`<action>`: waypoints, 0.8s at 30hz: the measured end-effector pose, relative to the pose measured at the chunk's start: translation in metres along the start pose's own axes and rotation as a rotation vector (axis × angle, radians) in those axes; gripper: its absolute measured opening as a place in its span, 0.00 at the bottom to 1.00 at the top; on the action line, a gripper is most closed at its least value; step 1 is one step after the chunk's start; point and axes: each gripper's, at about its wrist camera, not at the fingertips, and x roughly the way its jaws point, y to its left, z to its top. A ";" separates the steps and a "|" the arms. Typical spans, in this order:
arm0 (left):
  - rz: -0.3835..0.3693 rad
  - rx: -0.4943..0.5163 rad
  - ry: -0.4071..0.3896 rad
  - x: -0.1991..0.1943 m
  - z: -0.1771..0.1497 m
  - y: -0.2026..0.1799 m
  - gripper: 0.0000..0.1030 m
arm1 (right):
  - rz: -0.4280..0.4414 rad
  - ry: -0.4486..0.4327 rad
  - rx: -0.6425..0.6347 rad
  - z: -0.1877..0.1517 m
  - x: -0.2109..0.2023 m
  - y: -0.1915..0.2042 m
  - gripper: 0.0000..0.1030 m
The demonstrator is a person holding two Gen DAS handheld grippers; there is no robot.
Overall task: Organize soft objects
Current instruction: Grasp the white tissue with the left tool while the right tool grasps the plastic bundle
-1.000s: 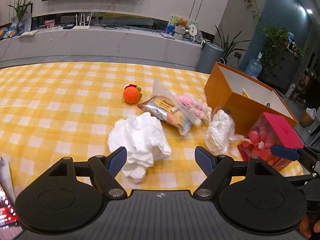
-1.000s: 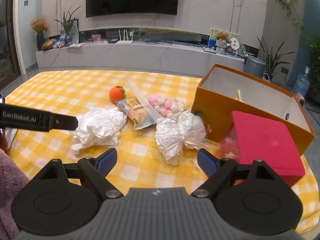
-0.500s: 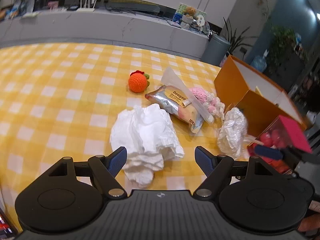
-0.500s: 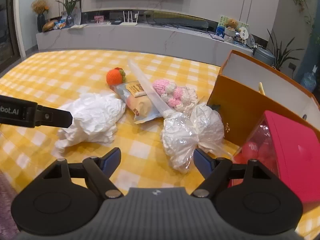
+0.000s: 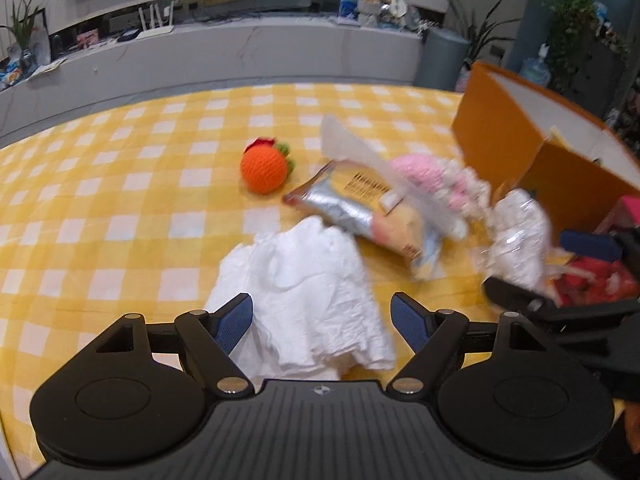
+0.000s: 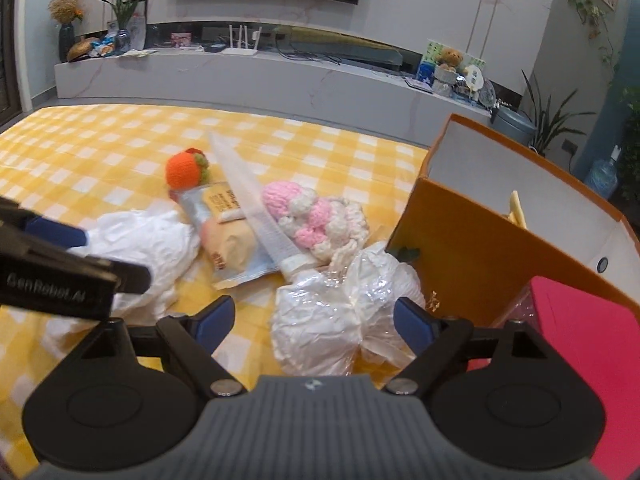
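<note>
Both jaws spread wide, pinching nothing.
Left gripper [image 5: 322,322] straddles the white cloth [image 5: 304,292]; right gripper [image 6: 314,322], jaws just opening, straddles the plastic-wrapped bundle [image 6: 340,320] near the orange box [image 6: 480,248].

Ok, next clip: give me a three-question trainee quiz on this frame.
1. True or false: the left gripper has its jaws shut on the white cloth.
2. What lies in front of the right gripper? A) orange ball B) plastic bundle C) snack bag
3. What colour is the open box?

Key: 1 false, jaws open; 2 B, the plastic bundle; 3 orange.
</note>
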 end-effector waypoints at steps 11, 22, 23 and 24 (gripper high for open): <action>0.020 0.002 0.026 0.009 -0.008 0.002 0.73 | -0.084 0.020 0.023 -0.010 0.022 0.003 0.82; 0.009 -0.039 0.024 0.011 -0.009 0.008 0.44 | -0.085 0.035 0.018 -0.016 0.014 0.002 0.58; 0.006 -0.046 0.021 0.011 -0.009 0.010 0.41 | -0.080 0.036 0.018 -0.016 0.014 0.001 0.54; 0.003 -0.058 0.019 0.010 -0.009 0.012 0.38 | -0.078 0.037 0.012 -0.016 0.013 0.002 0.50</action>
